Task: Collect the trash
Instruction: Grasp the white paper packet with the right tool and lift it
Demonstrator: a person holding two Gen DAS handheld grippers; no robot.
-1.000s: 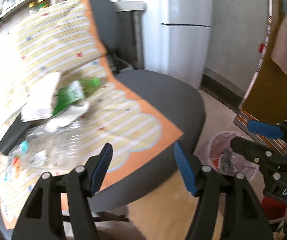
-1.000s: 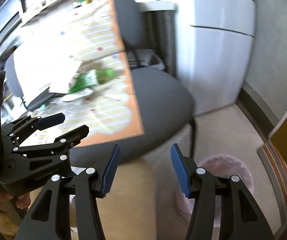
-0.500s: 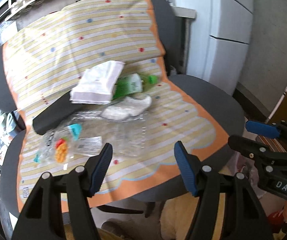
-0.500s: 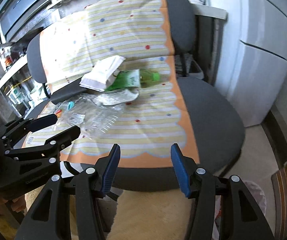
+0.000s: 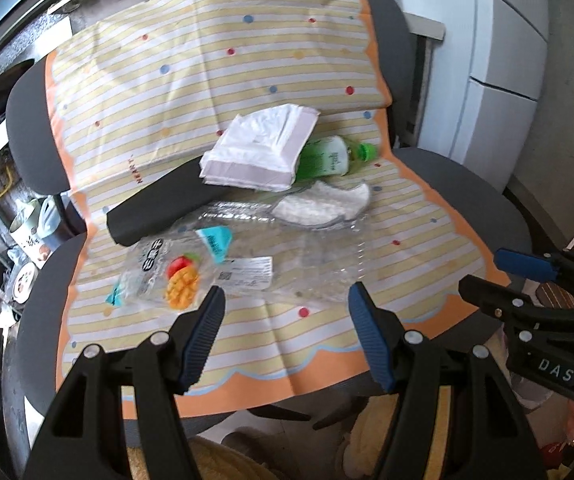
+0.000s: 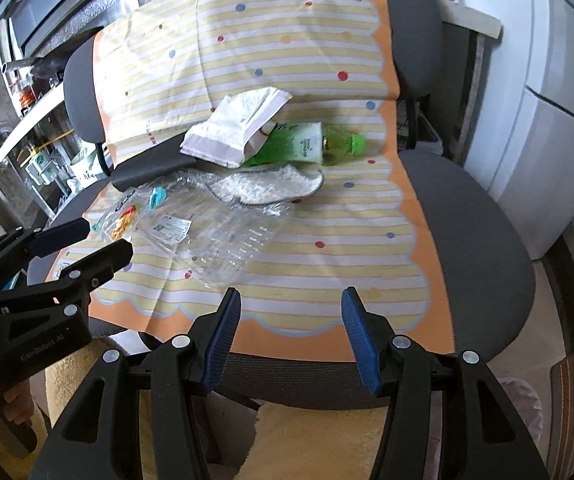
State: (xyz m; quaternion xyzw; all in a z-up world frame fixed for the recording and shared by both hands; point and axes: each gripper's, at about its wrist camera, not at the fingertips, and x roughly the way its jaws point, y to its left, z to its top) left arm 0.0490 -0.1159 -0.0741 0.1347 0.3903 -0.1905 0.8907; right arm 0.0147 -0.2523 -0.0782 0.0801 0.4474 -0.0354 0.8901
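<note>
Both claws, left claw (image 5: pixel 283 320) and right claw (image 6: pixel 291 322), hang spread and empty over a chair (image 6: pixel 483 240) where a green bottle (image 6: pixel 307 142), napkins (image 5: pixel 259 148) and clear wrappers (image 5: pixel 247 264) lie on striped paper (image 5: pixel 207 80).

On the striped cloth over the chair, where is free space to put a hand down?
Free: the front strip of the striped cloth near its orange edge, and the right side beside the green bottle. Crowded: the middle and left, with clear plastic packaging and white napkins.

Grey office chair (image 5: pixel 467 200), seat and backrest draped with a striped, dotted cloth (image 5: pixel 215 64) edged in orange. Black armrest (image 5: pixel 159 208) lies across the cloth. White cabinet (image 6: pixel 559 92) right of chair. Cluttered shelves (image 6: pixel 43 140) left. Yellow rug (image 6: pixel 327 440) underneath.
</note>
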